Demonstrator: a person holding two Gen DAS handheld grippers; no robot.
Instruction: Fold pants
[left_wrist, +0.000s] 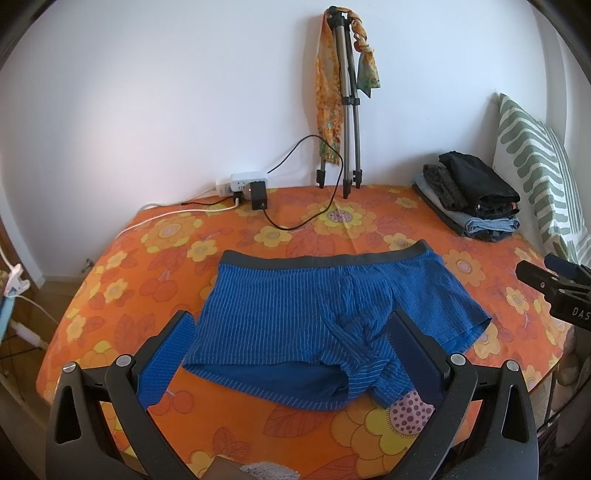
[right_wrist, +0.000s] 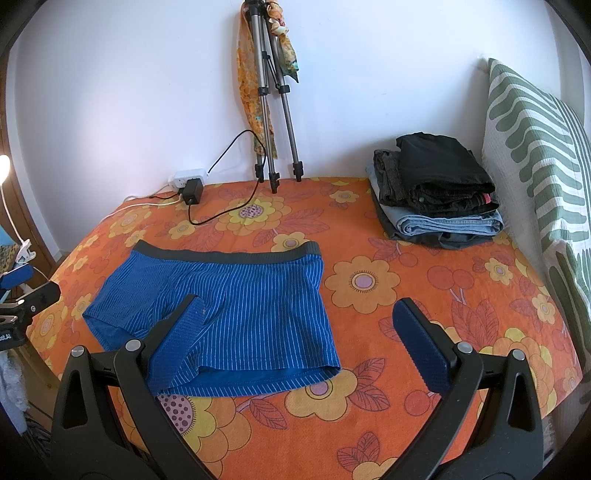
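Observation:
Blue striped shorts (left_wrist: 295, 310) with a grey waistband lie spread flat on the orange flowered bed cover (left_wrist: 110, 280), waistband toward the wall. My left gripper (left_wrist: 291, 332) is open and empty, hovering above the near hem, its fingers apart on either side of the left leg and crotch. In the right wrist view the shorts (right_wrist: 236, 302) lie left of centre. My right gripper (right_wrist: 299, 321) is open and empty, above the shorts' right edge; its left finger (right_wrist: 177, 343) is over the fabric, its right finger (right_wrist: 421, 347) over bare cover. The right gripper's tip (left_wrist: 554, 291) shows at the left view's right edge.
A stack of folded dark and denim clothes (right_wrist: 439, 192) sits at the back right beside a green-striped pillow (right_wrist: 539, 155). A tripod with a scarf (right_wrist: 269, 92) leans on the wall. A power strip, adapter (right_wrist: 192, 184) and cables lie at the back. The bed edge drops off at left.

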